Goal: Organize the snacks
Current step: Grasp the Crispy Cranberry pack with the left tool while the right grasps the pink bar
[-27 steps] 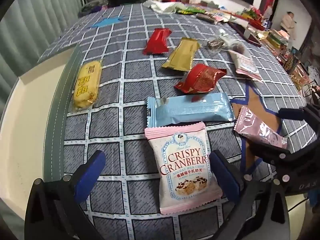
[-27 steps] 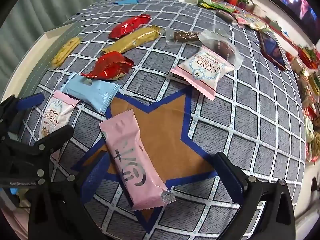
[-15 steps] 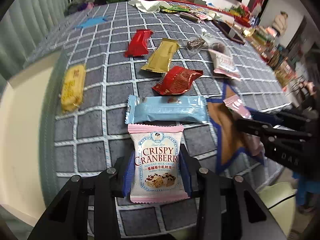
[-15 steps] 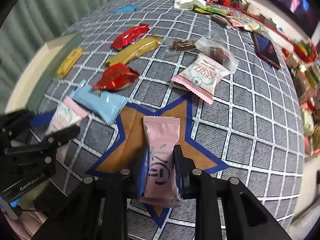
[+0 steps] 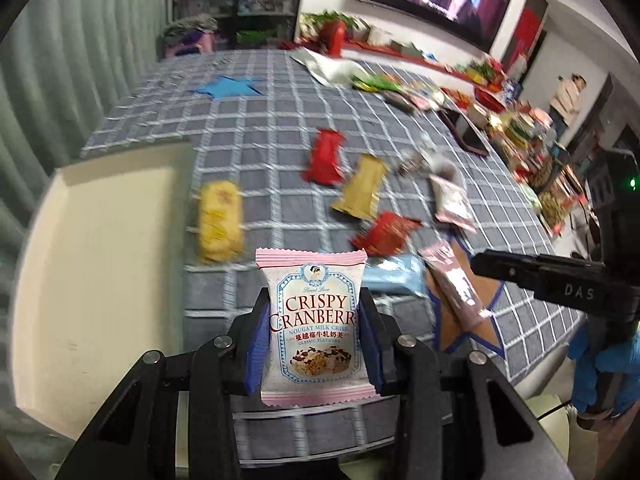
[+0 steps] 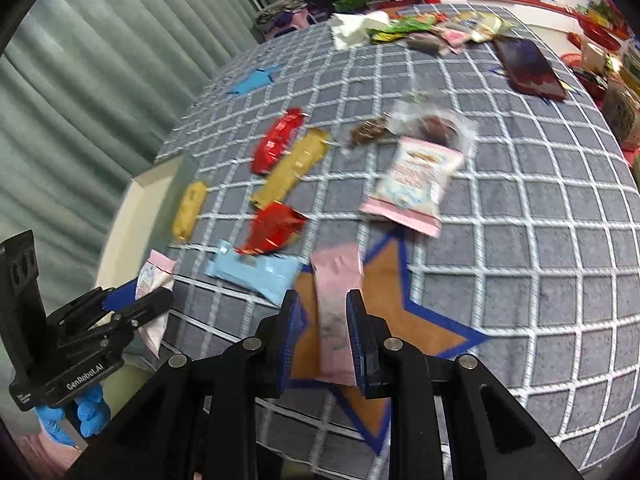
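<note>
Both claws loaded, carry step under way. Left claw clamped on Crispy Cranberry pack, held above bench. Right claw pinching pink bar over brown star patch.

Next, by my read: swing loads toward cream tray at 9 o'clock, release flat inside.

Blur smears loose snacks: yellow pack, red wrapper, blue bar part-hidden. Tray cut off by edge; print on pink bar unreadable.

A matt grey checked cloth covers the table. The pink cranberry nougat packet looks like smooth plastic film; the red crinkled wrapper shines glossy.
</note>
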### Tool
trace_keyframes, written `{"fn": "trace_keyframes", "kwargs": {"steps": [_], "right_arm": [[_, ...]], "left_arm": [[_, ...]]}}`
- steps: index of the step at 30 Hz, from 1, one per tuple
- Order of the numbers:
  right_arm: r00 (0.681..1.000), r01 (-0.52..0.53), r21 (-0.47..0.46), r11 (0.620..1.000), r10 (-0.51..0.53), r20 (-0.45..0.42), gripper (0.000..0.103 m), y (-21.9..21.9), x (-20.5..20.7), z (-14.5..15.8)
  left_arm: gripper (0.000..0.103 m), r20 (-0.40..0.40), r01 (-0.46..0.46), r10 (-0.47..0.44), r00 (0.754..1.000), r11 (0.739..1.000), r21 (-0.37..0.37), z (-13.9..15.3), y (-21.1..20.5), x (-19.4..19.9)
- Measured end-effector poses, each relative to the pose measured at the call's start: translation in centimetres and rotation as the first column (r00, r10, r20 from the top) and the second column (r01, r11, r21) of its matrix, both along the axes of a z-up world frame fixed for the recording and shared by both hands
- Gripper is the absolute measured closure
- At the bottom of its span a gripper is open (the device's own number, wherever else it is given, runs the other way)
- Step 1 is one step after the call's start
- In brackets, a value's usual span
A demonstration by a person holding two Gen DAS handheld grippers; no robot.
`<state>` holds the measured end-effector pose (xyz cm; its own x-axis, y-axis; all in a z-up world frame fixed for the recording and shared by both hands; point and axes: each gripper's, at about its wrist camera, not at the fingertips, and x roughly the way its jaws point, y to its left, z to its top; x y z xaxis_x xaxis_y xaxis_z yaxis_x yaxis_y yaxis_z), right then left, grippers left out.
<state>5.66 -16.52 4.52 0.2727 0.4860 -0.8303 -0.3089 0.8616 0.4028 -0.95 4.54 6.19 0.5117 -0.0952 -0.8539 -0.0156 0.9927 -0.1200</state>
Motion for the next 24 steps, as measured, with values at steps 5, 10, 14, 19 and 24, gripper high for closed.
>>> {"fn": "trace_keyframes", "kwargs": {"steps": [5,10,14,19,24], "right_arm": [[0.999,-0.021,-0.197,0.98,0.025,0.02,0.058,2.1,0.4,-1.0],[0.999,-0.044,-0.287,0.957,0.044,-0.005,0.02,2.6,0.0,-3.3],[0.996,-0.06,-0.381,0.922,0.08,0.038,0.077,3.7,-0.7,-3.5],[0.999,-0.014,-0.236,0.972,0.023,0.036,0.078,2.8,-0.4,-0.9],[0.997,-0.075,-0.051,0.996,0.076,0.027,0.078,6.1,-0.7,2.4]], "left_arm": [[0.059,0.065,-0.076,0.076,0.995,0.997,-0.002,1.2,3.7,-0.5],[0.059,0.106,-0.138,0.134,0.985,0.99,0.026,1.5,7.2,-0.9],[0.059,0.102,-0.185,0.181,0.978,0.982,0.031,1.2,9.8,-1.3],[0.059,0.085,-0.22,0.217,0.972,0.975,0.029,0.7,12.2,-1.6],[0.059,0.065,-0.243,0.242,0.968,0.97,0.02,-0.1,14.2,-1.8]]}}
